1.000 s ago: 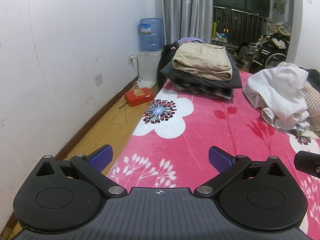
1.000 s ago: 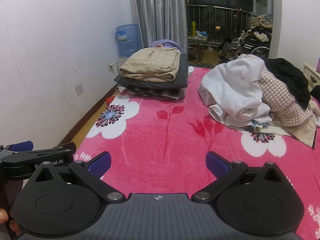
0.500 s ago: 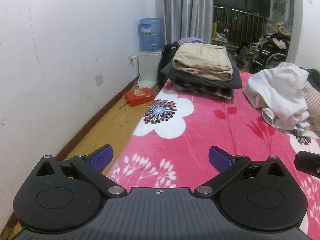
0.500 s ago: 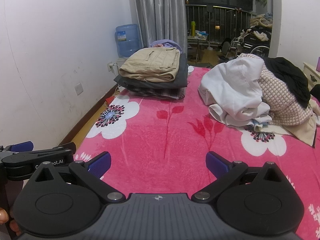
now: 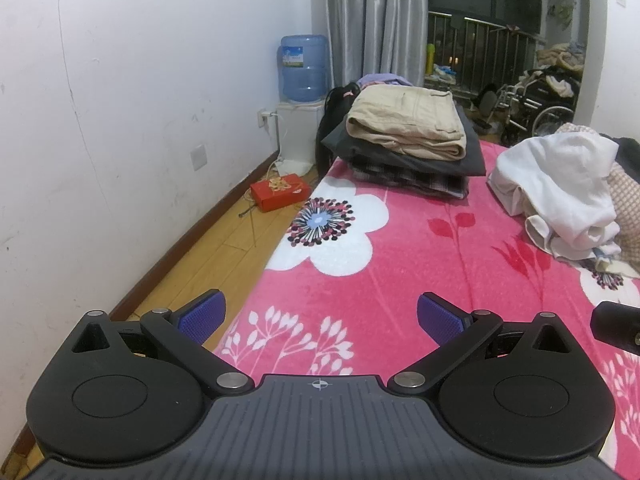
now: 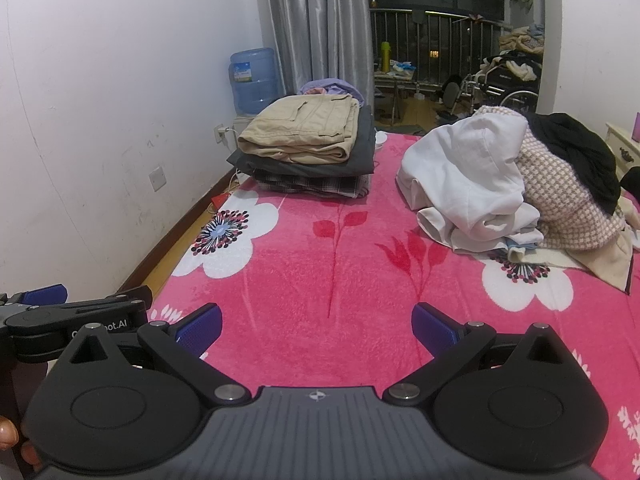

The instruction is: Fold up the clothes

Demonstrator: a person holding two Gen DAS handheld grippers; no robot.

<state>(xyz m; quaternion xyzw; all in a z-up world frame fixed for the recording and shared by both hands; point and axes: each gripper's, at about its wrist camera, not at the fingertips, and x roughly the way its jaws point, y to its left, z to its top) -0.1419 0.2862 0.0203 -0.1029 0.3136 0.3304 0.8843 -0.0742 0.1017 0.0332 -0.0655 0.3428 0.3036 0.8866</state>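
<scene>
Nothing has shifted over the last second: both tongs hang where they were, low over the near end of the bed, and no garment has changed place. On the left tongs (image 5: 320, 314) the two purple pads (image 5: 202, 316) stand spread wide with nothing between them, only the pink flowered blanket (image 5: 400, 264) showing in the gap. On the right tongs (image 6: 316, 322) the blue-purple pads are just as wide apart and just as bare. Seen from the right side, the left tongs sit just beside the right ones, at the bed's near left corner, with fingertips of the person's hand (image 6: 8, 434) showing at the very edge.

At the far left of the bed lies the folded stack (image 6: 308, 148): tan trousers (image 5: 408, 122) on top, a dark grey piece under them, plaid cloth at the bottom. A little lilac fabric peeks out behind it. Well apart from it, on the far right, sits the unfolded heap (image 6: 516, 184): a white garment (image 6: 468, 168) toward the middle of the bed, a checked pink-and-cream piece (image 6: 560, 200) against it, and something black (image 6: 576, 148) draped over the top. Both piles lie well beyond the tongs, with open blanket between.

Beside the bed on the left, a water dispenser (image 5: 304, 80) stands against the wall, and a red box (image 5: 280, 192) lies on the wooden floor (image 5: 208, 256) near it. Grey curtains (image 6: 320, 24) hang at the far end, and a wheelchair (image 6: 504, 84) is parked beyond them by a dark railing.
</scene>
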